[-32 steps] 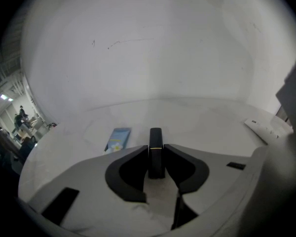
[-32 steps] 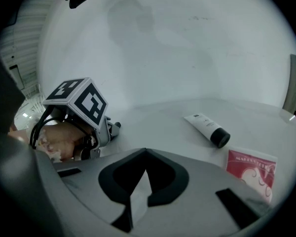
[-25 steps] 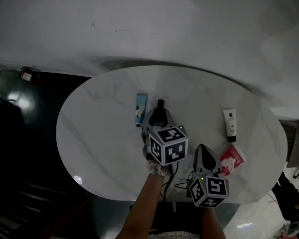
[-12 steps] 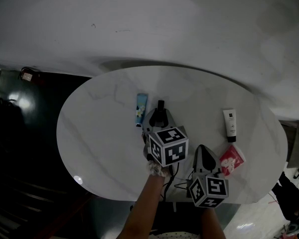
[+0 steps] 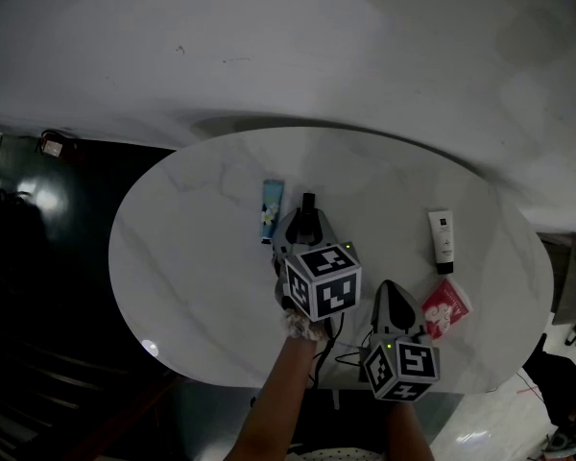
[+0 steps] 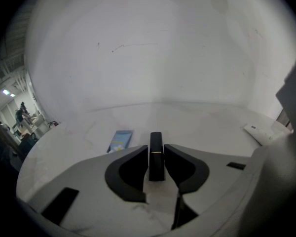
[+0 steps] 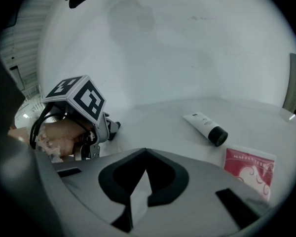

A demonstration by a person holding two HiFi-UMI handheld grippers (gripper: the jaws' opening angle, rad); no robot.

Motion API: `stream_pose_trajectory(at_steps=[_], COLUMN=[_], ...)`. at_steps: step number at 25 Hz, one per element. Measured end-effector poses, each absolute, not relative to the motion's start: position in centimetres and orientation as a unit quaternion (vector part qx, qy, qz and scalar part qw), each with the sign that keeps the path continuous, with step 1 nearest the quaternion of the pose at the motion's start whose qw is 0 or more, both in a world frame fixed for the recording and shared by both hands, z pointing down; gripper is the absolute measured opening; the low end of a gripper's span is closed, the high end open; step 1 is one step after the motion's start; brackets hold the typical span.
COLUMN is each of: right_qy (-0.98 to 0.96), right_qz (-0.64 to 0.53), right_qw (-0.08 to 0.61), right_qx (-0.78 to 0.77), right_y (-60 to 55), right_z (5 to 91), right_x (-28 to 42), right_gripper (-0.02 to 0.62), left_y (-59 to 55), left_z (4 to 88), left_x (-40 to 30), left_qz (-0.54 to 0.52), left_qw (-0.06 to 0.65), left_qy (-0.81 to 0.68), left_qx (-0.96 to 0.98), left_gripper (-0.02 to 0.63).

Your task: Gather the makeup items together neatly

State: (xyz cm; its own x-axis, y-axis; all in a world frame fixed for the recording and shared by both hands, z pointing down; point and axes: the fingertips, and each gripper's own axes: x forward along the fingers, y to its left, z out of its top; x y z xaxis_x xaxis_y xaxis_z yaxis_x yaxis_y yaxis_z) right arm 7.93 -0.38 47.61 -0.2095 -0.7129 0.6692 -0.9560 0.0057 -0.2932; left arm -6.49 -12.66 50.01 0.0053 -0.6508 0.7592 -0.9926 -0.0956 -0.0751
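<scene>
Black lipstick (image 6: 156, 156) is pinched in the left hand-held gripper (image 5: 308, 221).

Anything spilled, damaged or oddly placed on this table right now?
Nothing spilled or damaged. The red square sachet lies near the edge of the white oval table, askew to the white tube with a black cap beside it; the blue flat packet sits apart. The left claw grips a slim black stick.
</scene>
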Motion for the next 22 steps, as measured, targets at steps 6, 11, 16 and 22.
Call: stream_pose_trajectory(at_steps=[6,11,16,22], right_qy=[-0.69,-0.691,-0.692,-0.695], right_qz=[0.36,0.356,0.351,0.348], right_qw=[0.166,0.164,0.161,0.156], right_qx=[0.606,0.607,0.61,0.61], right_y=[-0.4,-0.4,-0.5,-0.4], right_z=[47.5,47.3,46.9,46.4], right_x=[8.0,8.2,8.3,8.4], right_gripper=[0.021,0.021,0.021,0.021], left_y=[-12.8,-12.8,-12.6,-12.2], left_z=[49.4,48.5,47.1,45.8], left_x=[-6.1,-6.0,-5.7,-4.5], left_qz=[0.329,0.322,0.307,0.289], left_qw=[0.249,0.239,0.231,0.23], left_qy=[-0.622,-0.624,-0.625,-0.614], left_qx=[0.666,0.671,0.679,0.698], left_gripper=[0.153,0.153,0.153,0.15])
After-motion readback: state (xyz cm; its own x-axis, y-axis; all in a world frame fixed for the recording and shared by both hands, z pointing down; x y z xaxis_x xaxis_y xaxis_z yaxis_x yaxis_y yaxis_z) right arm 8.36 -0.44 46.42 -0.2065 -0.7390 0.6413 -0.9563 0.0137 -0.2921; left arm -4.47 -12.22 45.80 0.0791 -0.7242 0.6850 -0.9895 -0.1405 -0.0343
